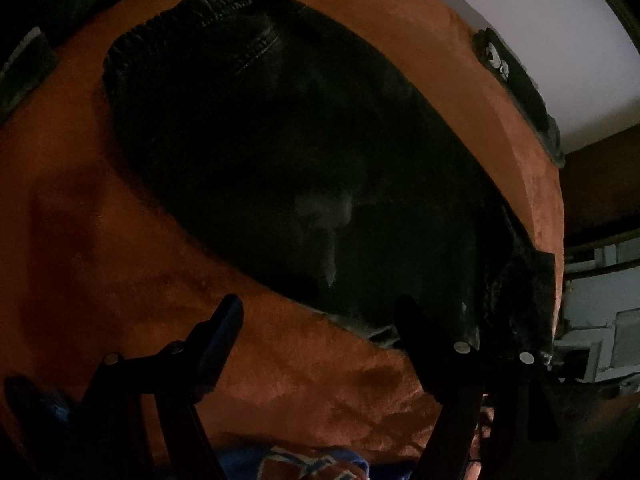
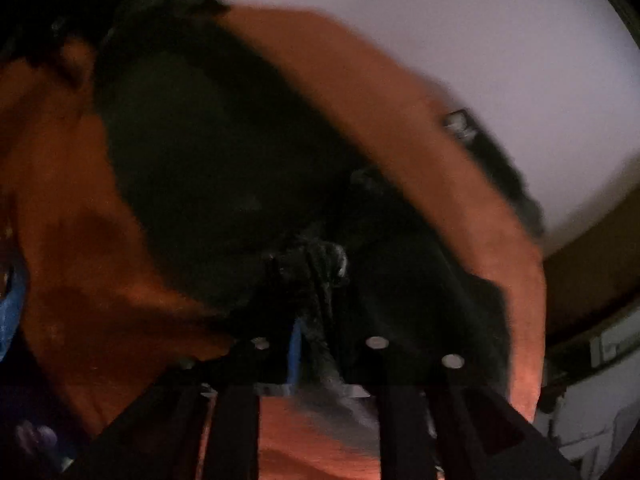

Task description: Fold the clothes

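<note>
**Dark garment lying spread on an orange cover, one corner pinched**

Orange plush cover [image 1: 100,248] is filling most of both views, giving you a broad, soft surface to work the cloth on. Across it a dark garment [image 1: 280,152] is lying spread out long, its ribbed band [image 1: 192,28] toward the far end, so its outline is open to you for folding. Whether it is already folded over once, the dim light is not letting you tell. A second dark item with pale markings [image 1: 516,84] is resting along the cover's far edge, well apart from the work. Blue patterned cloth [image 1: 304,464] is peeking in at the near edge.

Your right gripper [image 2: 316,276] is pinching a bunched bit of the garment's near edge, its fingers pressed together on the fabric, seemingly to carry that edge somewhere; the view is blurring with motion. Your left gripper [image 1: 320,312] is hovering with fingers spread wide, one finger [image 1: 412,320] over the garment's near hem, holding nothing, probably placed to catch or steady the cloth.
</note>
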`<act>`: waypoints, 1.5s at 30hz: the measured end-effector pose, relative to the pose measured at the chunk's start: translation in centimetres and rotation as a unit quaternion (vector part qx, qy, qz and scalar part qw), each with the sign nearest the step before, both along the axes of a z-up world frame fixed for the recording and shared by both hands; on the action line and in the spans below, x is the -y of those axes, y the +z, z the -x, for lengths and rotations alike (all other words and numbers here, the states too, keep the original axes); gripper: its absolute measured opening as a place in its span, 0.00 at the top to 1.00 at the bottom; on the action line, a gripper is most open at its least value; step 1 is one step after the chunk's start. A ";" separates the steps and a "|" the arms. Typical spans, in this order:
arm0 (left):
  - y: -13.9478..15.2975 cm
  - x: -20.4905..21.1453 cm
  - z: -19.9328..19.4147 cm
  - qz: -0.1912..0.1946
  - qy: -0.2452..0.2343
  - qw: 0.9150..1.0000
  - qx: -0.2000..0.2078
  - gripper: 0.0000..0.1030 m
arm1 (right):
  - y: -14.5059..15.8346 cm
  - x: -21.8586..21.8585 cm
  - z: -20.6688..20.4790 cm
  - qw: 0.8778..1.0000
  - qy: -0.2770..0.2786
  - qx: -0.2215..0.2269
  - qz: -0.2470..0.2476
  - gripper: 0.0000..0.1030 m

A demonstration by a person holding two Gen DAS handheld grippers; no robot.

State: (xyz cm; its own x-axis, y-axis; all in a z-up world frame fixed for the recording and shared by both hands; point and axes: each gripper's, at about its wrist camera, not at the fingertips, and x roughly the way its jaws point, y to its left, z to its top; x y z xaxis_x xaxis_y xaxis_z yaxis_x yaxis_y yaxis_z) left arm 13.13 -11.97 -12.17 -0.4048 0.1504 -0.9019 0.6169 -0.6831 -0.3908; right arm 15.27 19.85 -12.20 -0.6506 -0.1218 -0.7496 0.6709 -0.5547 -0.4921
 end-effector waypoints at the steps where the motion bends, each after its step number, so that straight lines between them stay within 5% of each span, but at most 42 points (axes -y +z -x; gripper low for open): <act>1: 0.1 -0.1 0.0 0.001 -0.003 1.000 -0.001 0.23 | -0.1 0.2 -0.5 1.000 0.006 0.002 -0.003 0.57; 5: 0.1 -0.2 -0.2 -0.001 -0.014 1.000 -0.007 0.23 | 2.7 -1.0 -1.9 0.995 0.036 0.056 0.068 0.51; 10: -0.2 -0.8 -0.5 -0.012 -0.019 1.000 -0.010 0.23 | 7.3 -7.6 1.6 0.973 -0.060 0.093 0.201 0.51; 12: -0.3 -1.2 -0.5 -0.012 -0.026 1.000 -0.007 0.23 | 6.9 -10.1 3.3 0.967 -0.090 0.099 0.218 0.51; 17: 0.3 -2.5 0.4 -0.011 -0.052 0.999 -0.008 0.23 | 1.9 -11.8 5.8 0.945 -0.071 0.241 0.211 0.51; 19: 0.9 -2.9 0.6 -0.009 -0.068 0.998 -0.014 0.23 | 1.6 -11.4 5.6 0.951 -0.048 0.237 0.190 0.52; 23: 2.0 -3.8 0.7 0.005 -0.095 0.995 -0.023 0.23 | 4.6 -13.2 7.2 0.918 -0.044 0.258 0.299 0.52; 28: 1.9 -4.8 0.4 0.006 -0.111 0.994 -0.015 0.23 | 3.8 -8.8 4.8 0.946 0.001 0.227 0.230 0.54; 32: 1.7 -5.4 0.2 0.002 -0.123 0.992 -0.008 0.23 | 2.2 -5.9 6.1 0.950 0.003 0.242 0.197 0.58; 38: 1.9 -5.6 -1.4 -0.063 -0.108 0.992 -0.019 0.23 | 2.5 -6.2 9.1 0.908 -0.077 0.305 0.277 0.57; 40: 2.1 -6.1 -1.2 -0.059 -0.117 0.991 -0.018 0.23 | 2.3 -6.1 10.2 0.893 -0.107 0.324 0.294 0.57; 44: 2.8 -6.7 -1.3 -0.051 -0.127 0.990 -0.023 0.23 | 0.7 -4.3 11.1 0.888 -0.146 0.339 0.273 0.60; 45: 2.8 -7.0 -1.3 -0.051 -0.128 0.990 -0.024 0.23 | 0.7 -3.9 11.0 0.891 -0.151 0.332 0.272 0.74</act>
State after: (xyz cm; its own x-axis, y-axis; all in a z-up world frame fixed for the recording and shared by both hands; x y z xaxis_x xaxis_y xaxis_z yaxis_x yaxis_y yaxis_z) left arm 14.41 -5.01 -9.36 -0.3838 0.3430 -0.8573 0.4083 -0.7697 -0.4907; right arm 4.23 23.78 -11.54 -0.1512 -0.4784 -0.8650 0.4948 -0.7942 0.3528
